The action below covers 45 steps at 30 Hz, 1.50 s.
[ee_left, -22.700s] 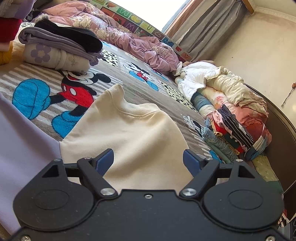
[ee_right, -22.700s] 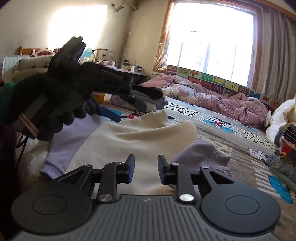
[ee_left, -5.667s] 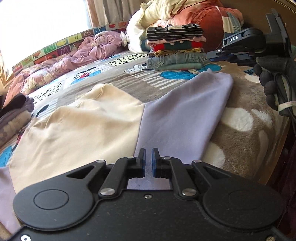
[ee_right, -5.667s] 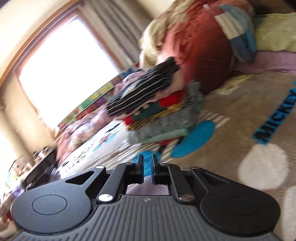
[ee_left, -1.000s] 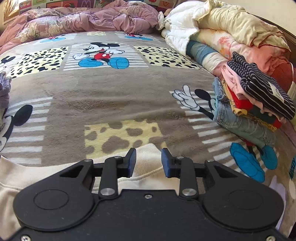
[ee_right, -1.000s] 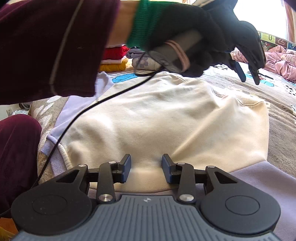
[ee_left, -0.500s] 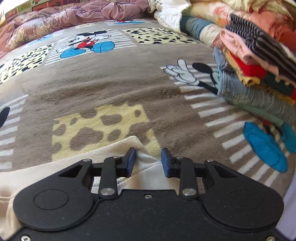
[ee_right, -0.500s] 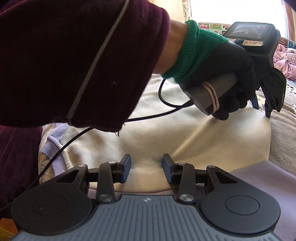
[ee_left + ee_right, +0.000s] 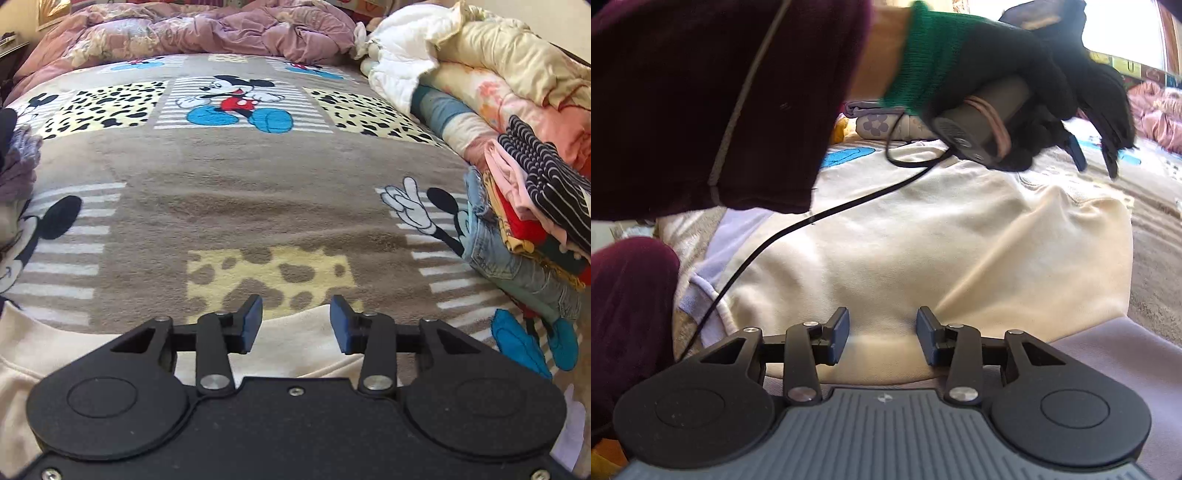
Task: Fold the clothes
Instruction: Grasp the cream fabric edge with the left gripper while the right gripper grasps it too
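left tool [image 9: 295, 319] jaws have just been opening, now standing apart with nothing pinched; the cream sweatshirt [image 9: 303, 325] edge it was gripping is lying flat beneath. reads as a fold being released. right tool [image 9: 882, 334] also parted, empty. sweatshirt [image 9: 923, 258] is resting folded on the bed, lower centre, lilac sleeve [image 9: 1108, 354] showing lower right.
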Motion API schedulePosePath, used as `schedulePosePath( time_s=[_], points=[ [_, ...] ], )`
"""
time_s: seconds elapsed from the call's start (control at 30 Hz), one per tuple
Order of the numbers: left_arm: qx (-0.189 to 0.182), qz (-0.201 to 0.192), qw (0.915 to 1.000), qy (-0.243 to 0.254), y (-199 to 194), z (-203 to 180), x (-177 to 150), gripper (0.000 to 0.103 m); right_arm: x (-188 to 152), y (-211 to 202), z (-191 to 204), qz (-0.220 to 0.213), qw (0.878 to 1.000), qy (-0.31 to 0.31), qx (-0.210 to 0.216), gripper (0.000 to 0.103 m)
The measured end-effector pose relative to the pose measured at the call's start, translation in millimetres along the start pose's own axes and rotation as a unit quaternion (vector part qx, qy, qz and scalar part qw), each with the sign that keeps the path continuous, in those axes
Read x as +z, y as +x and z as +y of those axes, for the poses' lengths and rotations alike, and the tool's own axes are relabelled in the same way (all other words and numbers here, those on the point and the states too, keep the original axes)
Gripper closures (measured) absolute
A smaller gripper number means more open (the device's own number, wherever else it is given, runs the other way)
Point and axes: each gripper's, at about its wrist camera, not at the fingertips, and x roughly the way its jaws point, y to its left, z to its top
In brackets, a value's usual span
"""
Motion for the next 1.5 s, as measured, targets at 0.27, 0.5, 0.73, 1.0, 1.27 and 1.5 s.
schedulePosePath(
  time_s=[0.27, 0.5, 0.73, 1.0, 1.27, 1.5],
  points=[
    [0.026, -0.028, 0.9974, -0.062, -64.1, 114.3, -2.8, 0.053, 8.2, -21.3, -44.8, -0.050, 0.988, 0.128, 0.074, 0.057],
    [0.011, -0.031, 0.9914, -0.127, -71.8, 184.7, -21.3, 0.052, 43.2, -25.6, -111.2, -0.144, 0.966, 0.216, 0.005, 0.049],
    [-0.031, -0.017, 0.9872, -0.156, -61.7, 218.0, -35.2, 0.051, 75.6, 1.6, -165.6, -0.141, 0.951, 0.266, -0.075, 0.049],
    [-0.059, -0.006, 0.9873, -0.147, -46.5, 233.3, -37.1, 0.051, 102.1, 39.9, -223.8, -0.092, 0.944, 0.296, -0.115, 0.043],
    [-0.082, 0.004, 0.9892, -0.121, -32.8, 233.2, -31.8, 0.051, 103.2, 81.0, -231.9, -0.015, 0.960, 0.255, -0.118, 0.055],
    [-0.087, 0.004, 0.9898, -0.113, -26.7, 230.2, -32.2, 0.077, 98.1, 87.7, -232.3, -0.025, 0.967, 0.237, -0.090, 0.083]
  ],
)
